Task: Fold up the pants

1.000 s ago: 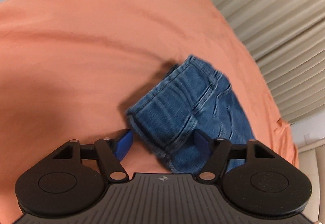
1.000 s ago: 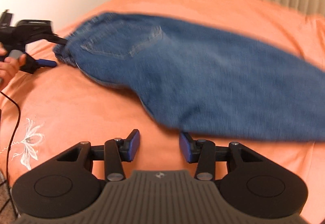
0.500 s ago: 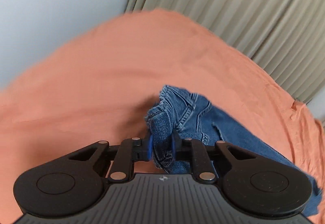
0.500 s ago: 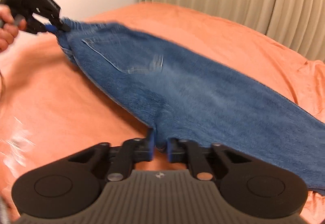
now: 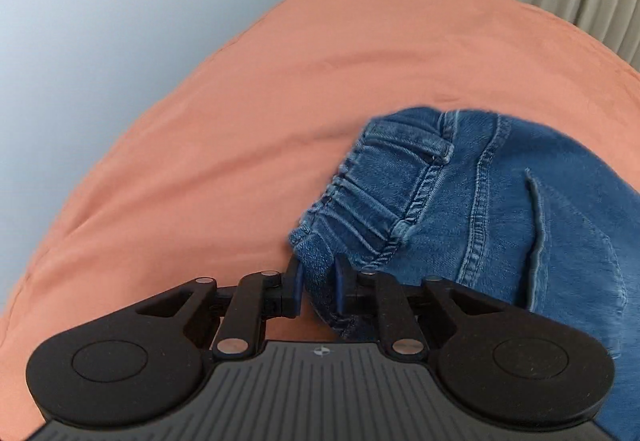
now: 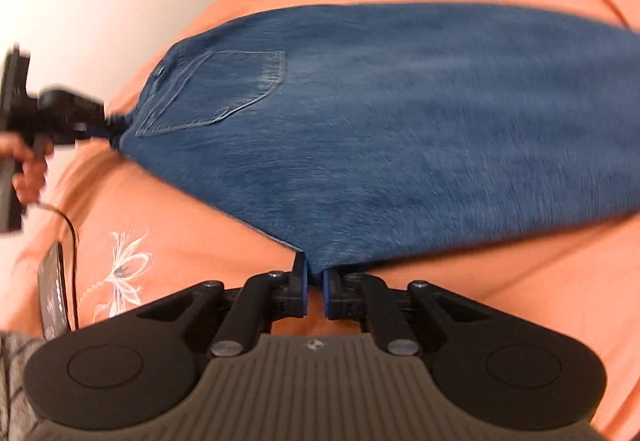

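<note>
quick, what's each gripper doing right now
Left gripper: closed on the waistband of the jeans.
Right gripper: closed on the jeans' lower edge, near the crotch.

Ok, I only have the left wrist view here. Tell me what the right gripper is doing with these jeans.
Observer: The right gripper is shut on the jeans, pinching the lower edge of the denim around the crotch.
Operator: Confirm the rest of the fabric for me.
Observer: The jeans are stretched between both grippers above the orange bedsheet, back pocket facing the right camera; the picture is motion-blurred.
Operator: Report anything near the bed edge.
Observer: A dark phone-like device with a black cable lies on the sheet beside white flower embroidery.
Operator: Now check my own grip from there.
Observer: The left gripper holds the waistband corner, jaws closed on it.
</note>
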Demonstrator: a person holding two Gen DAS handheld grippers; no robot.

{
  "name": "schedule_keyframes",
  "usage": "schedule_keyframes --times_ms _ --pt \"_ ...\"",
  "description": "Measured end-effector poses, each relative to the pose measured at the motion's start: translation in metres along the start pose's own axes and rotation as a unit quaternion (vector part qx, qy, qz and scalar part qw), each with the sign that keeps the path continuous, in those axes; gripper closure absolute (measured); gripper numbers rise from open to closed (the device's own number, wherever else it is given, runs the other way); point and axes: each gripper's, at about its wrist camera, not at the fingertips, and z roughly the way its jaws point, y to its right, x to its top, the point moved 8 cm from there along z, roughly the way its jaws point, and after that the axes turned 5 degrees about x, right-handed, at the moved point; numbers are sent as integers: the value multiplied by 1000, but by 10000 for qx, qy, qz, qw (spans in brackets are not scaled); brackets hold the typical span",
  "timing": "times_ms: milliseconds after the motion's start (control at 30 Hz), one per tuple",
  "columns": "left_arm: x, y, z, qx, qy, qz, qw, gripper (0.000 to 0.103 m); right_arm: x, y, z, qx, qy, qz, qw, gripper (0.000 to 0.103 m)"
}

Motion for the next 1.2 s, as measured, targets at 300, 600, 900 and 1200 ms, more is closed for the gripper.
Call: schedule_keyframes --times_ms 300,600,900,1200 --pt "6 12 -36 248 186 701 9971 70 -10 23 -40 -74 53 429 9990 100" --pt "5 90 -110 -11 815 1278 9884 58 7 115 -144 -898 712 928 9891 81" --pt "-39 250 -153 -1240 763 2412 9595 58 21 244 -269 -1795 1398 1656 9596 80" --pt "-86 404 -130 -1696 585 3342 9253 56 35 374 -344 -2089 1957 2458 9261 80"
